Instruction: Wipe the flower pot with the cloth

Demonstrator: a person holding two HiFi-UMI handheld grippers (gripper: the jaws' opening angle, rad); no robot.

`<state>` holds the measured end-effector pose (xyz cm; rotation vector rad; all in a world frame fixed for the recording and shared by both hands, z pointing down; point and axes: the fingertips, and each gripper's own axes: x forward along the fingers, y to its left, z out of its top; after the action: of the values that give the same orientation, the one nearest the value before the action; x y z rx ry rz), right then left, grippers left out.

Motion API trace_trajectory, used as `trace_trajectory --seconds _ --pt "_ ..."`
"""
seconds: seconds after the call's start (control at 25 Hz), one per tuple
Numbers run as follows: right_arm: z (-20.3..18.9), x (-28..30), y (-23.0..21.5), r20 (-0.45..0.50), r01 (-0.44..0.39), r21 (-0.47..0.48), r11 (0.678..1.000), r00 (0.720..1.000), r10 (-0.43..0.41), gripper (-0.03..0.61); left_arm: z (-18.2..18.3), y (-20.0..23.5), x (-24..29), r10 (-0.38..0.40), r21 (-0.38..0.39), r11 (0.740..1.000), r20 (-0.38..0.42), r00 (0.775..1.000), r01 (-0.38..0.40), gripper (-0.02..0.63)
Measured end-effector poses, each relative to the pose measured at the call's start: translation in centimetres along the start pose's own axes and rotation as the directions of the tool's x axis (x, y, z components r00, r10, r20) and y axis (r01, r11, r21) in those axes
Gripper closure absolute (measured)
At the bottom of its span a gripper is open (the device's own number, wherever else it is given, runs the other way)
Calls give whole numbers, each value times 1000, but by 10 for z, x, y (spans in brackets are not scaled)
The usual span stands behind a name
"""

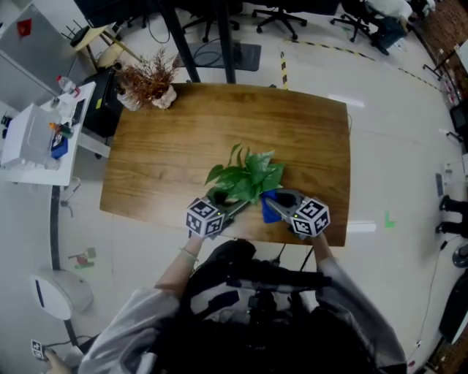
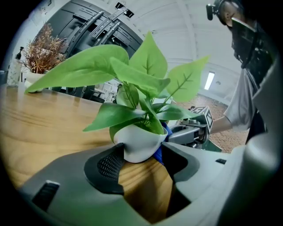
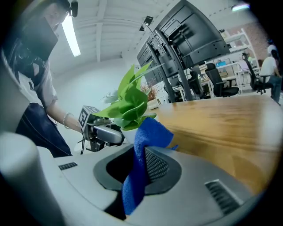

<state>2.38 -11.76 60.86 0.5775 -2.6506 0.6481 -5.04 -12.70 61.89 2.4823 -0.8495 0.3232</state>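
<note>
I saw a wooden table [image 1: 307, 139] standing on a pale, glossy floor [image 1: 398, 124], with black-and-yellow tape [image 1: 284, 67] laid beyond it. Black office chairs [image 1: 279, 16] stood at the far side, a white cart [image 1: 33, 142] to the left, and a tube light [image 3: 70, 36] glowed overhead.

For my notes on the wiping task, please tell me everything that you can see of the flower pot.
The flower pot is small, white and smooth, like glazed ceramic or plastic, with a rounded body and a wavy rim. It stands upright on the wooden table, near the person's edge, and holds a green broad-leaved plant. The left gripper clasps it between its jaws; the blue cloth lies against its side.
</note>
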Motion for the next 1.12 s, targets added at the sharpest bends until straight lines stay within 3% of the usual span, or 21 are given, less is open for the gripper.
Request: trace_trajectory --seconds 0.52,0.72,0.88,1.12 --pt "-8 7 35 -5 -29 27 999 1000 29 523 2 3 -4 21 -4 1000 12 1000 -21 344" --pt "-8 -5 20 59 100 151 983 992 -110 523 3 6 -12 51 -74 996 66 997 -46 344" --pt "-11 -18 17 107 157 229 961 977 -186 523 1 4 -22 85 -125 990 111 990 -71 344" --pt "-14 -32 23 118 253 270 929 949 -292 523 1 -16 -35 109 -102 990 129 986 -96 344"
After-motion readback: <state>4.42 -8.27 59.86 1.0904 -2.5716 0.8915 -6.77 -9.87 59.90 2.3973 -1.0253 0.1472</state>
